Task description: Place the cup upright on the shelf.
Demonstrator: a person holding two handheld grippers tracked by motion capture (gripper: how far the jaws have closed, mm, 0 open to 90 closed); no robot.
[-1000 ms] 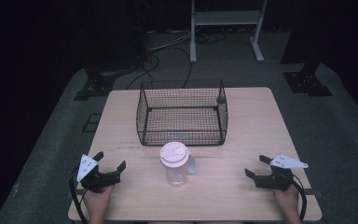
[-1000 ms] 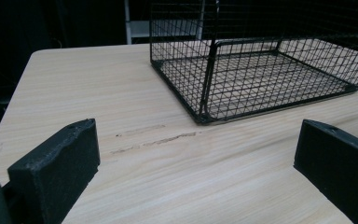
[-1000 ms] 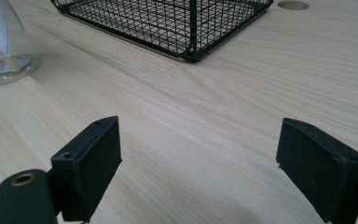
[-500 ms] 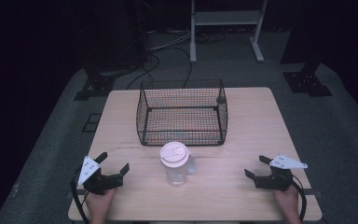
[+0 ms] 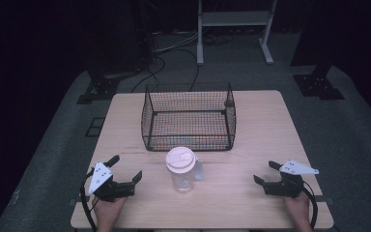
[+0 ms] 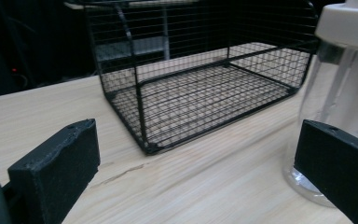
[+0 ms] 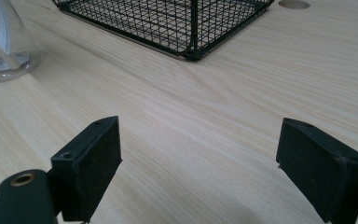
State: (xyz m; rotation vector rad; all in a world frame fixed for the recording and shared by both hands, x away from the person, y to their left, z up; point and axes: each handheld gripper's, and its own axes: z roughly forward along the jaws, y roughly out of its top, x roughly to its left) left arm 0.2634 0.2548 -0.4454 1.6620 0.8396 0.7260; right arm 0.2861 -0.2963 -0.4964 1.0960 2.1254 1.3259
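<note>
A clear plastic cup with a white lid [image 5: 181,169] stands upright on the wooden table [image 5: 265,125], just in front of a black wire basket [image 5: 189,116]. My left gripper [image 5: 124,168] rests at the table's front left, open, with nothing between its jaws; the left gripper view has the cup [image 6: 345,107] behind its right jaw and the basket [image 6: 200,79] ahead. At the front right my right gripper [image 5: 264,172] is open and holds nothing. In the right gripper view the cup's base [image 7: 7,60] sits at the far left and the basket's corner [image 7: 193,28] lies ahead.
The basket holds nothing that I can see. A round hole [image 7: 293,3] is cut in the tabletop beyond the basket. Past the table a dark floor carries cables [image 5: 169,48], a white frame stand [image 5: 234,29] and black stand feet [image 5: 319,84].
</note>
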